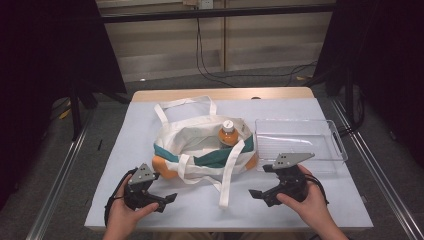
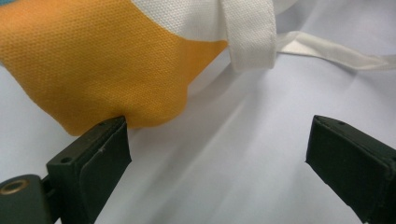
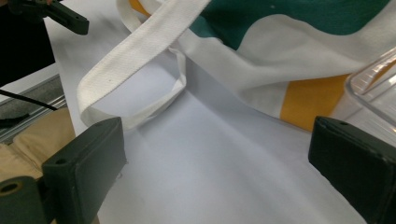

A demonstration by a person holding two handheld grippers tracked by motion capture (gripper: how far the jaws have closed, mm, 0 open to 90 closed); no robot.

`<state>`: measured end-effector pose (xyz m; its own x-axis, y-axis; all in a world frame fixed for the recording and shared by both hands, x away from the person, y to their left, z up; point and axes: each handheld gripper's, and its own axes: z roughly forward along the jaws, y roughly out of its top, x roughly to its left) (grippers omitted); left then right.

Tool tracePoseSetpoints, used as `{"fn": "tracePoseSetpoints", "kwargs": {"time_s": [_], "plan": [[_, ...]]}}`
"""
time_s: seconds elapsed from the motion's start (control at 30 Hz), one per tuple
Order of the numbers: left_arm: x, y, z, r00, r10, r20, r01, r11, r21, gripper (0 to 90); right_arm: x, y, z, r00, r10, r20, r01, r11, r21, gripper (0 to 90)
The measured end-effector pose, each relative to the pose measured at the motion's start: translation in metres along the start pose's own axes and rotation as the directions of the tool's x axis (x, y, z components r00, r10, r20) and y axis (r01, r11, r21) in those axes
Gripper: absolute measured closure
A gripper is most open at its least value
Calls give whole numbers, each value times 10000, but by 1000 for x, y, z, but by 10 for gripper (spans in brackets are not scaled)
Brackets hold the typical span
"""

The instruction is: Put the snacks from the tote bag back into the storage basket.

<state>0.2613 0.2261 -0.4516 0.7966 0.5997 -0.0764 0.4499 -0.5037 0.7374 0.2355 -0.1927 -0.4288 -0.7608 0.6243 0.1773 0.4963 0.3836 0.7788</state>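
My left gripper [image 1: 159, 196] and right gripper [image 1: 261, 194] both stand wide open with nothing in them, resting near the table's front edge on either side of the white canvas tote bag with green and orange patches [image 1: 200, 145]. The bag lies mid-table on the pale blue cloth [image 1: 125, 150], an orange-filled plastic bottle with a white cap [image 1: 227, 133] poking from its mouth.

Risks, as I judge them: tugging the loose white strap [image 3: 135, 60] could tip the bottle (it looks unsupported), or drag the bag into the clear plastic tray [image 1: 325, 131] just beside it.
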Motion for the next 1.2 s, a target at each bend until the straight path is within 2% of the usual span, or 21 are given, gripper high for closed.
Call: {"fn": "tracePoseSetpoints", "kwargs": {"time_s": [0.1, 0.2, 0.23, 0.27, 0.47, 0.53, 0.57, 0.6, 0.63, 0.7, 0.83, 1.07, 1.1, 1.17, 1.2], "plan": [[1, 0, 1, 10000, 32, 27, -32, 10000, 18, 61, -2, 2, -1, 9998, 157, 104, -158, 9998, 88, 38], [2, -1, 0, 9999, -22, 124, 23, 10000, -84, 62, -4, 2, -1, 9997, 37, 244, -45, 9993, 358, 40], [3, -1, -1, 9999, 106, -1, -106, 9999, -16, 62, -4, 2, -1, 9997, 37, 244, -45, 9993, 358, 40], [2, -1, -1, 10000, -63, 66, 63, 10000, -48, 62, -4, 3, 0, 9994, 12, 337, -26, 9990, 438, 40], [0, -2, -4, 10000, 1, 59, -1, 10000, -3, 62, -5, 13, -5, 9989, -46, 461, 24, 9988, 487, 61], [0, -2, -4, 9999, 120, 58, -120, 9999, 0, 62, -6, 18, -7, 9983, -71, 572, 33, 9978, 669, 69], [-2, -2, -5, 10000, -31, 80, 31, 10000, -15, 62, -7, 20, -8, 9980, -79, 621, 31, 9970, 776, 72], [-3, -2, -4, 10000, -15, 87, 16, 9999, -100, 62, -8, 23, -9, 9981, -99, 603, 53, 9970, 768, 80], [-3, -1, -6, 9999, 166, -40, -166, 9999, -6, 62, -8, 26, -11, 9982, -112, 588, 65, 9968, 801, 84], [-5, -1, -5, 10000, 23, 52, -23, 10000, -41, 62, -8, 39, -16, 9969, -149, 775, 66, 9943, 1061, 90], [-4, -1, -6, 10000, -6, 15, 6, 10000, -48, 62, -9, 55, -21, 9975, 195, 679, -269, 9937, 1089, 139], [-4, -3, -5, 10000, -17, 36, 17, 10000, -3, 61, -14, 74, -23, 9975, 299, 643, -363, 9942, 1015, 166], [-3, -3, -5, 9999, 154, -30, -154, 9998, 105, 60, -14, 77, -22, 9977, 328, 592, -386, 9943, 995, 166], [-4, -4, -5, 10000, 1, 0, -1, 10000, 52, 59, -18, 84, -22, 9974, 436, 578, -488, 9947, 909, 166], [-4, -4, -7, 9999, 116, -103, -116, 9999, 31, 58, -19, 86, -21, 9975, 447, 550, -496, 9946, 912, 166]]}}
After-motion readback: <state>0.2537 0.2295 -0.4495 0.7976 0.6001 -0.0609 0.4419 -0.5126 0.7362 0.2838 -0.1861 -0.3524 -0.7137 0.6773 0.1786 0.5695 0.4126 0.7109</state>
